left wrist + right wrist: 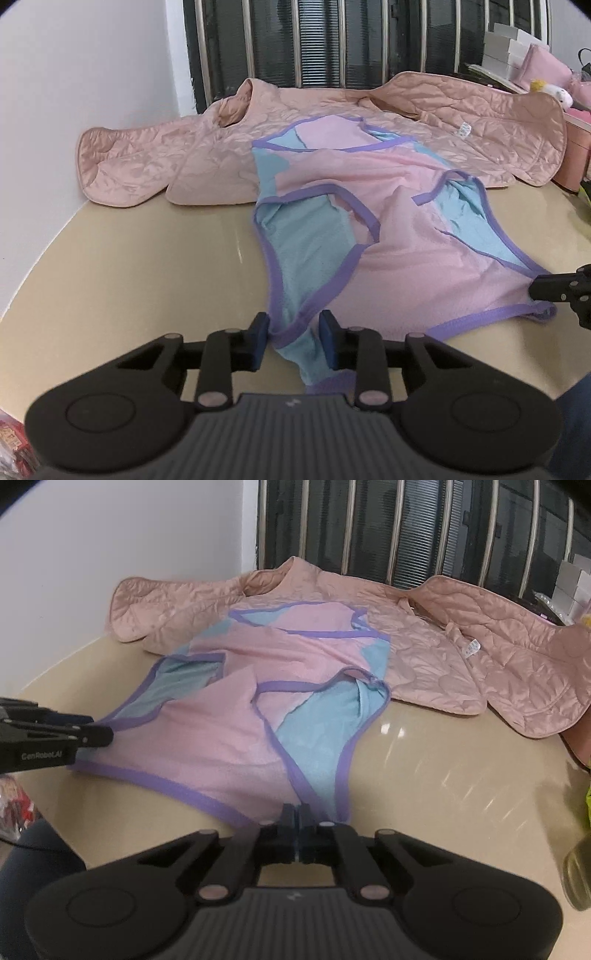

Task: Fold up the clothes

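I see the pink-and-blue vest (pixel 402 258) lying on the beige counter (pixel 129 266), its far end over a quilted pink jacket (pixel 207 162). My right gripper (pixel 296 812) pinches its near hem; my left gripper (pixel 291 332) stands parted, the hem corner between its jaws.

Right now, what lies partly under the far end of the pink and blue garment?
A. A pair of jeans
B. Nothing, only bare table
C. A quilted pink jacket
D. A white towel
C: the pink and blue garment has its far end resting on the spread quilted pink jacket.
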Tool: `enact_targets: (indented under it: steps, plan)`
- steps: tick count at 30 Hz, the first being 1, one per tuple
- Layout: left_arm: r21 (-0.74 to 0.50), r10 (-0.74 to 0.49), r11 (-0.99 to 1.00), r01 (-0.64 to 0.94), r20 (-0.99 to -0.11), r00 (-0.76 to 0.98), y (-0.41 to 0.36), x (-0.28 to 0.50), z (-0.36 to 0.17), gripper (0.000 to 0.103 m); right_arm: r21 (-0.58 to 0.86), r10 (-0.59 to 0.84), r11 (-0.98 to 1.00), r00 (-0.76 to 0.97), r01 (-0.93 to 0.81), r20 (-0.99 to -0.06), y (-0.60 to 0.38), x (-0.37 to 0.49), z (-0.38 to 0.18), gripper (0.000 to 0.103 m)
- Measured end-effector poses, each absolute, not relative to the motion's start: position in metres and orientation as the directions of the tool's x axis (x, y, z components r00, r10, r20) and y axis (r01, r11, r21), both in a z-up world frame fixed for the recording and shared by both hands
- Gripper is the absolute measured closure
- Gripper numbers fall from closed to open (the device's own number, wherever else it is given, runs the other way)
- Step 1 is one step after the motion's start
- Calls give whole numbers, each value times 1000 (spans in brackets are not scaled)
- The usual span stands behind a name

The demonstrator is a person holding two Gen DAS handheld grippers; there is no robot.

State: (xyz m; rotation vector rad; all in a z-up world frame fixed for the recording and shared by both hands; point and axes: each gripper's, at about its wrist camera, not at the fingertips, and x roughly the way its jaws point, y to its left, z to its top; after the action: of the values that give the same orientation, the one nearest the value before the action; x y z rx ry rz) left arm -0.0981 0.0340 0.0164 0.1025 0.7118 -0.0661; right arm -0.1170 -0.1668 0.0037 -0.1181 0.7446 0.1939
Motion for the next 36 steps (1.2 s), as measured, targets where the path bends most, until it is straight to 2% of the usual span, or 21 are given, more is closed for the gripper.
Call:
enact_targets:
  steps: [2,4,6,8,9,10,13,15,17,21,23,25,28,29,30,32,33,36]
  plan:
    - [52,-37,994,95,-662,748,38,-98,19,72,-37,132,976,719,-214,-683,-168,-122,4,102]
    - [21,-53,996,90,-676,735,44,-96,25,65,-47,126,975,714,-216,-689,-169,-123,7,97]
    - [-27,-80,996,84,-667,741,54,-94,35,52,-32,134,978,734,-208,-666,-177,-121,19,93]
    - [-61,-92,996,68,-642,761,65,-87,49,49,1,139,984,773,-176,-619,-189,-115,36,78]
    - [-70,-89,996,57,-630,772,70,-81,56,49,18,139,987,792,-160,-595,-197,-107,44,67]
    - [-76,-82,996,45,-619,781,74,-70,62,48,22,134,989,807,-148,-575,-202,-94,52,63]
    - [-97,-84,995,31,-606,791,80,-16,80,48,2,104,993,844,-121,-526,-215,-36,71,63]
    - [-102,-104,993,53,-597,795,77,26,92,46,32,141,989,844,-146,-518,-221,13,80,63]
    - [-111,-123,991,70,-605,787,73,78,101,43,70,196,979,811,-189,-551,-223,70,84,64]
    - [-84,-178,983,161,-629,757,57,174,99,33,13,189,974,775,-227,-602,-210,167,82,65]
    - [-23,-156,981,192,-681,716,46,218,83,33,3,185,972,756,-236,-627,-202,203,75,65]
    - [48,-73,987,156,-722,688,38,248,63,33,-15,181,968,739,-250,-649,-191,229,65,66]
    - [113,-4,985,132,-744,668,37,277,40,34,-31,191,959,721,-282,-666,-183,250,49,67]
    - [128,12,984,126,-750,661,38,284,33,38,-22,196,958,707,-287,-679,-181,256,43,67]
    - [107,-3,986,131,-762,647,42,288,29,56,-19,194,958,698,-285,-689,-180,260,38,69]
    - [-3,-98,988,152,-776,623,55,290,24,83,-25,181,960,690,-278,-701,-180,266,29,84]
    - [-33,-125,987,156,-766,630,59,290,25,93,-25,175,963,689,-270,-704,-182,268,26,94]
    - [-94,-161,986,135,-730,664,71,288,23,100,16,168,976,706,-217,-688,-194,268,19,101]
